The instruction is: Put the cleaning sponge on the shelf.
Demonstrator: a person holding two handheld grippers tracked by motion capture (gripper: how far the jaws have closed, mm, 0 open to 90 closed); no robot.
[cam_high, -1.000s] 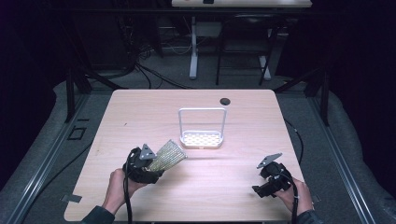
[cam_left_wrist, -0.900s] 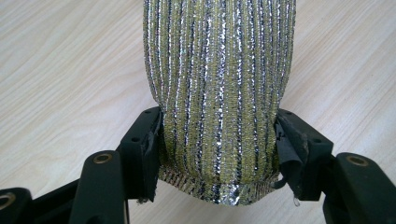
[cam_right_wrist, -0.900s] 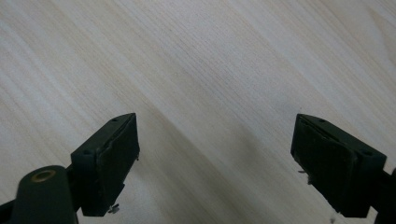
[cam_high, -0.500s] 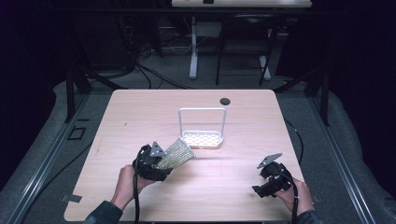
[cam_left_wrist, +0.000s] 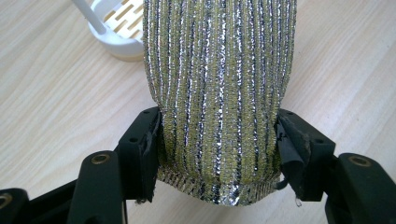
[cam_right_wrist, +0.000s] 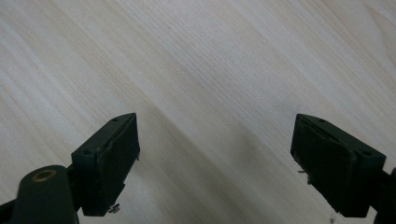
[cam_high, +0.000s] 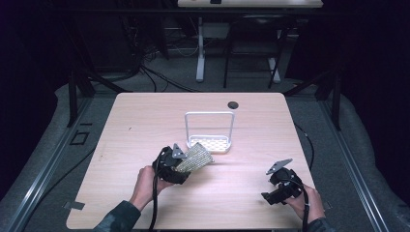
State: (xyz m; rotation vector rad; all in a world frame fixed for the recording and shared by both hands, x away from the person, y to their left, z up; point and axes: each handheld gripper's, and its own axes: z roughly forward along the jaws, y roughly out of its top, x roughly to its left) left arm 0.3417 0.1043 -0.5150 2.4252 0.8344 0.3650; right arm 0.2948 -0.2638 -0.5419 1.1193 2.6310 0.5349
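Spanning most of the high view, the pale wood-grain rectangular surface carries no writing, brand or label that can be read, and none shows on anything resting on it. Its far corners, its left side and its whole right half lie bare, with open room all round the things near the middle; the near edge runs just in front of the person's two hands. A small dark round spot sits near the far edge.

Next in size, the white plastic slotted tray with a tall wire hoop handle stands a little past the centre, well apart from every edge. Just beside its near-left corner hangs the silver-and-gold striped metallic mesh scouring cloth, raised off the wood and tilted toward the tray.

On that cloth the left gripper is clamped, both black pads pressing its lower end from either side, the cloth bulging between and below them. Near the front right corner the right gripper rests low over bare wood, jaws spread wide with nothing between them, well apart from the tray.
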